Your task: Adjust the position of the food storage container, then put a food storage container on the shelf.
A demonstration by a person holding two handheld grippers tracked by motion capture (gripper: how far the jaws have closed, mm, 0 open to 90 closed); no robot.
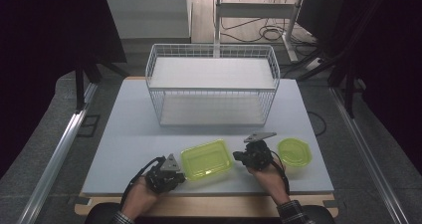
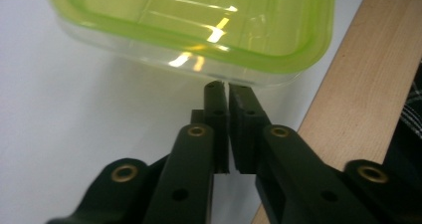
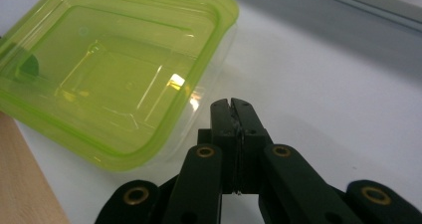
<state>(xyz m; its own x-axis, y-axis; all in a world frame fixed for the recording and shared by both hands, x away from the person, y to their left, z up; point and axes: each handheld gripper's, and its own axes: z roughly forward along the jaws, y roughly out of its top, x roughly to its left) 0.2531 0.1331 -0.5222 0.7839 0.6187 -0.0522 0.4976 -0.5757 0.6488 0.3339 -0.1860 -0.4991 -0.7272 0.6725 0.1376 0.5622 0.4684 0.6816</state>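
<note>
A rectangular clear plastic container with lime-green lid (image 1: 206, 159), probably light, slippery and flexible, sits between the nearly closed left tool (image 2: 222, 92) and the closed, empty right tool (image 3: 232, 104); its protruding lid rim offers the best hold.

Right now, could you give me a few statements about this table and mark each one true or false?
1. The rectangular green container lies between the left gripper and the right gripper. True.
2. The wire basket holds the container. False: the container sits on the table in front of it.
3. The small green container sits to the right of the right gripper. True.
4. The right gripper clamps the rectangular container. False: its jaws are shut on nothing beside it.
</note>
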